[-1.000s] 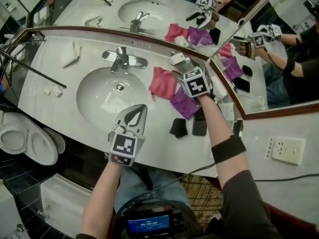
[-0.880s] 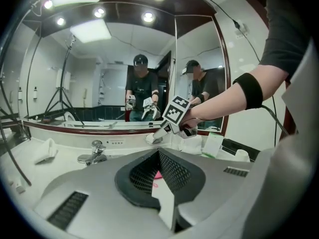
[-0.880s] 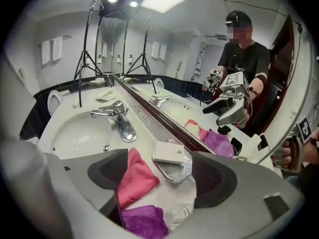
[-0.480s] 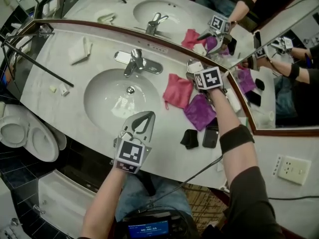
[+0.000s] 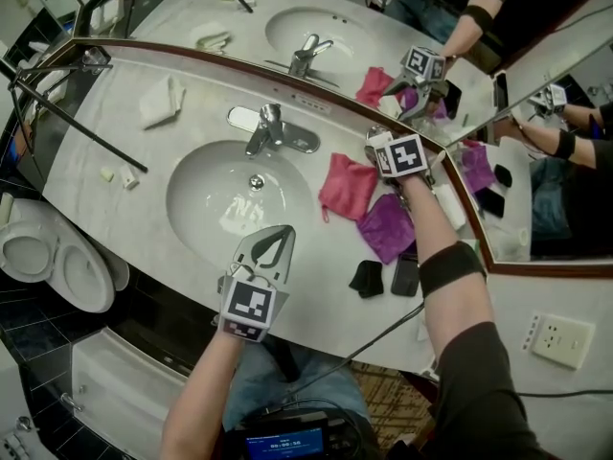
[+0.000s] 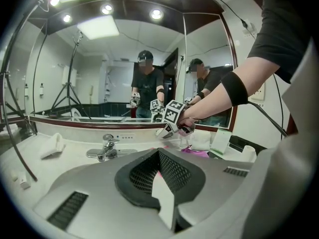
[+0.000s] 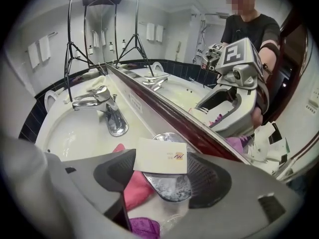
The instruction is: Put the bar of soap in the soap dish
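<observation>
R gripper [image 7: 164, 163] is pitched steeply down at the counter's [image 5: 144, 175] mirror-side edge, approx 3 o'clock of the faucet [image 5: 271, 127] in head view. R forearm [image 5: 436, 247] reaches it from 5 o'clock, passing over the purple cloth [image 5: 388, 226]. Its jaws have just been closing. The bar of soap [image 7: 160, 156] lies crosswise btwn them, pads on both ends, grasped. It sits over the soap dish [image 7: 172, 190], whose rim shows at 12 and 6 o'clock of the bar. L gripper [image 6: 160, 156] is at 6 o'clock of the basin [image 5: 239, 195], aimed toward 12 and tilted slightly down, jaws clenched on nothing. Pink cloth [image 5: 345, 185] lies at 3 o'clock of the basin.
</observation>
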`<state>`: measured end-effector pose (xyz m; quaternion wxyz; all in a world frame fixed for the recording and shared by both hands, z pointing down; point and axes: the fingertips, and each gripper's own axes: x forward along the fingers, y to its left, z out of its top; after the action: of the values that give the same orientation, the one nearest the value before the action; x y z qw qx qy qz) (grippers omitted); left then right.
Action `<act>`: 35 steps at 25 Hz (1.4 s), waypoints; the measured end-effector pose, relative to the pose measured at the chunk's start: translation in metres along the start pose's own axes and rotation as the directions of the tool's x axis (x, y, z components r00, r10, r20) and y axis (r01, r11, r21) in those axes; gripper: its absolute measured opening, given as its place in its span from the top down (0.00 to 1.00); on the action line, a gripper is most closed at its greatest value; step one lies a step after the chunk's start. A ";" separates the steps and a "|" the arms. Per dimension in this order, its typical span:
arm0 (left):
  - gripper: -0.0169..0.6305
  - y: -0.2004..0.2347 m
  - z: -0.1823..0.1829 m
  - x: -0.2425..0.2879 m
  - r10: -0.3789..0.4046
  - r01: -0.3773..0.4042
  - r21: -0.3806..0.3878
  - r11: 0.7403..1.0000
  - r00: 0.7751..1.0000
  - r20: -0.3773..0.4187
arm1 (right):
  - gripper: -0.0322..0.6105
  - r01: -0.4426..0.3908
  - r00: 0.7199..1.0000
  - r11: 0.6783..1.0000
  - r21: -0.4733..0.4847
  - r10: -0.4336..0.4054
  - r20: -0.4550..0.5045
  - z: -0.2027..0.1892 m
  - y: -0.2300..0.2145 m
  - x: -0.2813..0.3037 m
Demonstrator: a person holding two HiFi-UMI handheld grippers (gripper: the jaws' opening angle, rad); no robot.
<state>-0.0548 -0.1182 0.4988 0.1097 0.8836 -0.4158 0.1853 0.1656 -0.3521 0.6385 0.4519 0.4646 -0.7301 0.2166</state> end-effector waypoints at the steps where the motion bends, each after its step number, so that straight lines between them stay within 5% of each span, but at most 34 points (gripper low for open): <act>1: 0.97 0.000 -0.001 0.000 0.001 -0.001 -0.002 1.000 1.000 -0.001 | 0.45 0.002 1.000 1.000 -0.005 -0.002 -0.001 0.000 0.001 -0.001; 10: 0.97 -0.003 0.002 -0.002 0.030 -0.031 -0.055 0.998 1.000 -0.007 | 0.44 0.058 0.998 0.984 -0.168 -0.051 0.046 0.010 0.014 -0.021; 16: 0.97 -0.009 0.003 -0.006 0.016 -0.016 -0.010 1.000 1.000 -0.014 | 0.45 0.094 0.992 0.942 -0.324 -0.061 0.110 0.016 0.030 -0.047; 23: 0.97 -0.021 0.015 -0.020 0.026 -0.025 0.016 1.000 1.000 -0.016 | 0.45 0.244 0.964 0.776 -0.581 -0.127 0.235 0.025 0.067 -0.105; 31: 0.97 -0.040 0.017 -0.052 0.060 -0.059 0.044 0.997 0.998 -0.032 | 0.45 0.316 0.942 0.557 -0.768 -0.089 0.323 -0.004 0.131 -0.173; 35: 0.97 -0.047 0.016 -0.064 0.076 -0.074 0.051 0.996 0.997 -0.035 | 0.45 0.303 0.945 0.529 -0.793 -0.056 0.323 -0.026 0.155 -0.190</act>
<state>-0.0517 -0.0497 0.4556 0.0881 0.8662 -0.4419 0.2158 0.0725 -0.1672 0.5040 0.5387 0.2914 -0.7444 -0.2660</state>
